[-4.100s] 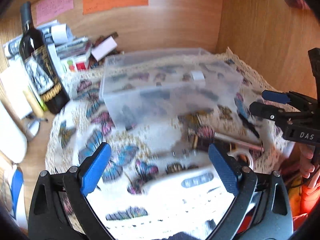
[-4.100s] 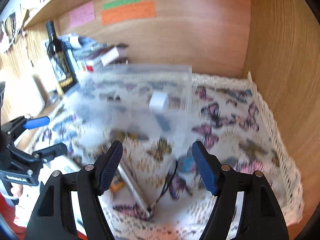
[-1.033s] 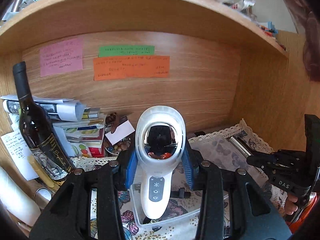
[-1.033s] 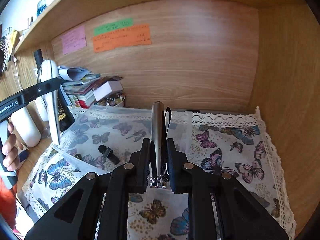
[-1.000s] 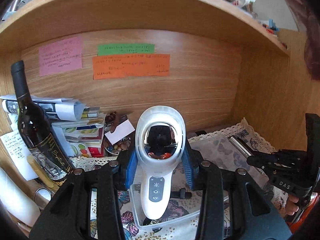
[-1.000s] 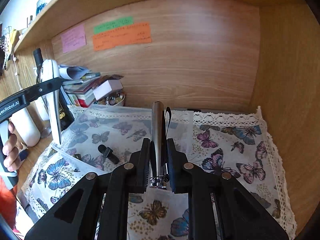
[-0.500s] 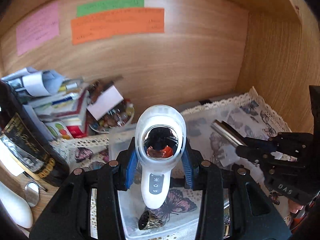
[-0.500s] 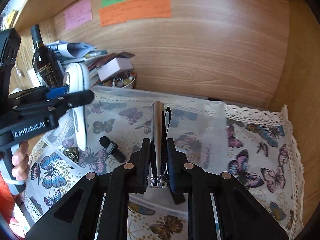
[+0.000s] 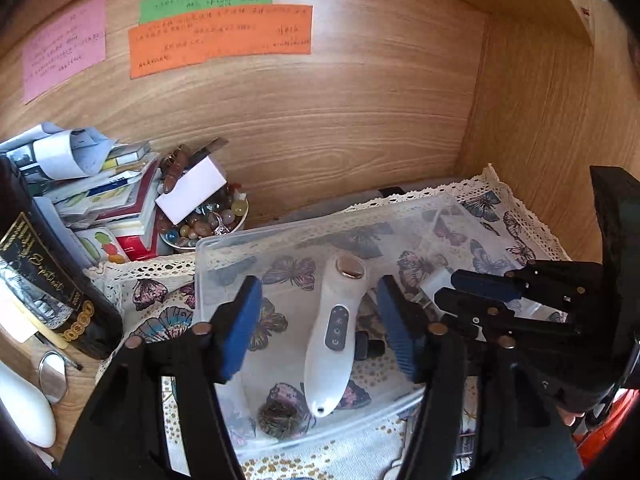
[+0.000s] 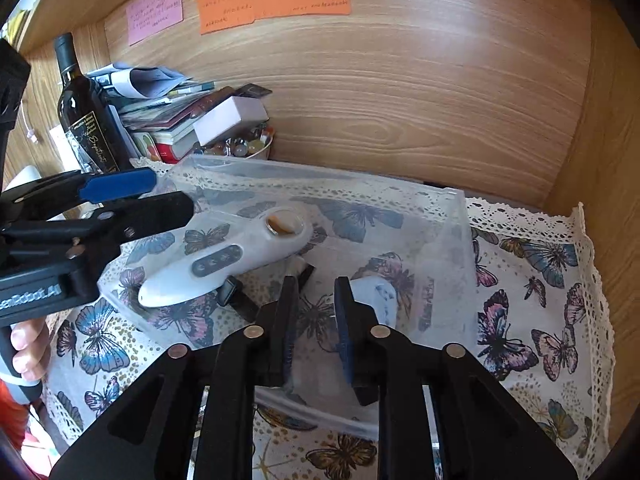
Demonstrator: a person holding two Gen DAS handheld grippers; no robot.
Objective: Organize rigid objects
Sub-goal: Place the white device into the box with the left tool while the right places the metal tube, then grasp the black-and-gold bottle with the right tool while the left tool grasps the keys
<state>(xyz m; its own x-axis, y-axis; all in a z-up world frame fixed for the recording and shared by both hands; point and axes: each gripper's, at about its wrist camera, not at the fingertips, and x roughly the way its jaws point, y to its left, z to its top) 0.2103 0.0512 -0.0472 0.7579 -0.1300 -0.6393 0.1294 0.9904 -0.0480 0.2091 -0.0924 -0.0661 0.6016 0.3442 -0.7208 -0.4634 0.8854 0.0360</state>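
A clear plastic box (image 9: 224,248) (image 10: 456,240) sits on the butterfly cloth. A white handheld device (image 9: 334,332) (image 10: 224,260) lies inside it, beside a small black piece (image 9: 366,350) (image 10: 232,296) and a dark ring (image 9: 280,420). My left gripper (image 9: 320,328) (image 10: 160,196) is open above the box, its fingers apart on either side of the device without touching it. My right gripper (image 10: 316,316) (image 9: 452,290) is open and empty over the box; the metal tube it held is hidden. A white object (image 10: 374,300) lies in the box just past its right finger.
A dark wine bottle (image 9: 44,280) (image 10: 86,116) stands at the left, by a stack of books and papers (image 9: 100,196) and a bowl of coloured stones (image 9: 204,224). Wooden back wall (image 9: 320,120) and right side wall (image 10: 600,120) close the shelf in.
My left gripper has lowered over the box, opened and let go of the white device, which now lies inside. My right gripper has opened and no longer holds the metal tube.
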